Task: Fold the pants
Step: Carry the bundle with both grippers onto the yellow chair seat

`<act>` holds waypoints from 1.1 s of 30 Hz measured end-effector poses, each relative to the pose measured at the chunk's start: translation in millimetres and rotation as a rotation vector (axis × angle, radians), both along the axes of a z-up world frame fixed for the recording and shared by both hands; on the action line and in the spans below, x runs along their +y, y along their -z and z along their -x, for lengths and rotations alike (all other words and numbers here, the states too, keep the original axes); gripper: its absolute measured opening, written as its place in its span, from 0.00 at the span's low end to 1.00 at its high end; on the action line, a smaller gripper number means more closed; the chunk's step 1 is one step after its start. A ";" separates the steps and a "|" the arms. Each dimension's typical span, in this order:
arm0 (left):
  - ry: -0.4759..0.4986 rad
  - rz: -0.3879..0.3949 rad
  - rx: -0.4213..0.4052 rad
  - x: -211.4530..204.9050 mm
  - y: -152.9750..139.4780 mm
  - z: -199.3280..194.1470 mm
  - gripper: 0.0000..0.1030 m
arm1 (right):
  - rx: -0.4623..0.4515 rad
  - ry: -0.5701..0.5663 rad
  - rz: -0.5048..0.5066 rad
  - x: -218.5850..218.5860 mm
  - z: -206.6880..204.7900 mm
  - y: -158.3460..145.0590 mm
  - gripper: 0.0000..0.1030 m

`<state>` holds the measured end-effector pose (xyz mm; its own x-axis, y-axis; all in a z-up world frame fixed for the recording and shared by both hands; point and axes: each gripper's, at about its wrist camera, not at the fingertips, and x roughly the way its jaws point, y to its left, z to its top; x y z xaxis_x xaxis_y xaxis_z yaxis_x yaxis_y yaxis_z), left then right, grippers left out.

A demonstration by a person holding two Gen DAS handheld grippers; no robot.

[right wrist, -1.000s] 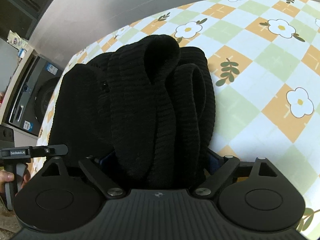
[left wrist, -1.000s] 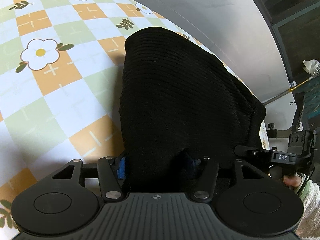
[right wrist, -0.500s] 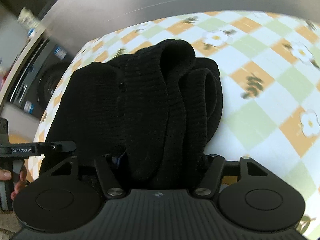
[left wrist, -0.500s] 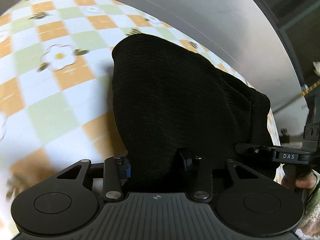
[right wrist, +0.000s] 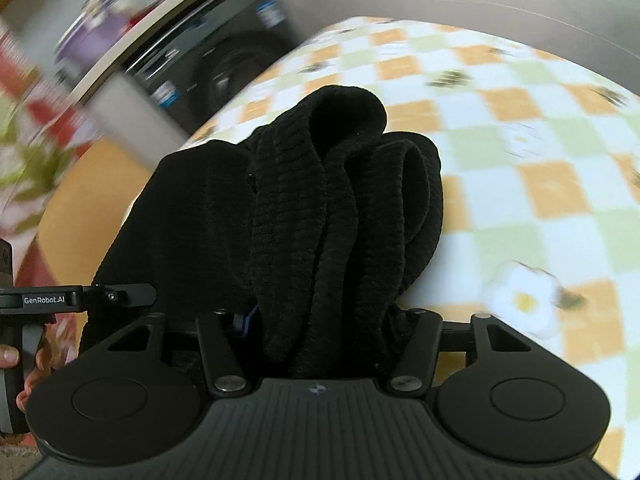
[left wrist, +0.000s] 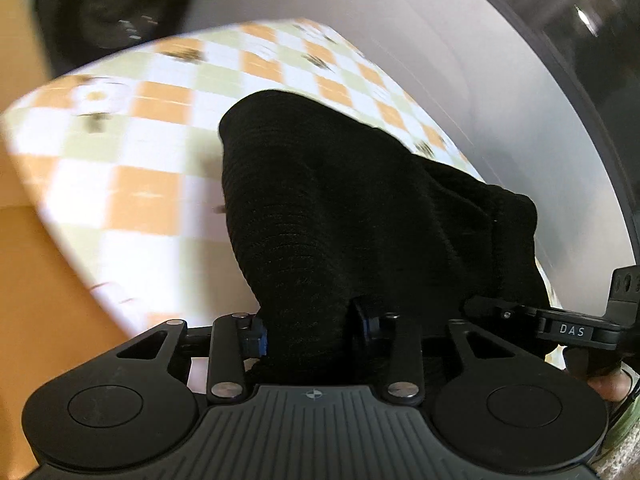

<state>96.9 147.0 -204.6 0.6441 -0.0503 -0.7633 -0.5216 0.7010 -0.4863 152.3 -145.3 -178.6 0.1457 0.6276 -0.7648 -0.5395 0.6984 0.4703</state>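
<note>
Jaws of both grippers (left wrist: 308, 334) (right wrist: 320, 332) clamp black pants (left wrist: 360, 220).

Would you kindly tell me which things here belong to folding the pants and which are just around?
Part of the job:
- pants, black ribbed knit, bunched
- left gripper, shut on the pants
- right gripper, shut on the pants
- checked tablecloth, the folding surface

Just around:
- washing machine beyond the table
- orange floor
</note>
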 end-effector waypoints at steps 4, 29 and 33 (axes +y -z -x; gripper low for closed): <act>-0.112 -0.016 -0.018 13.2 -7.8 47.1 0.37 | -0.019 -0.132 -0.025 49.1 9.0 -9.6 0.55; -0.468 -0.002 0.091 151.5 55.6 293.4 0.36 | -0.017 -0.670 0.069 393.8 157.9 52.0 0.55; -0.477 0.034 0.119 180.5 98.5 302.8 0.35 | -0.016 -0.671 0.118 418.1 161.9 92.7 0.55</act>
<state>-205.9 327.6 -303.1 0.5101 0.2025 -0.8359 -0.8338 0.3550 -0.4228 -9.5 272.8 -271.4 -0.2343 0.4981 -0.8348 -0.8800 0.2563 0.3999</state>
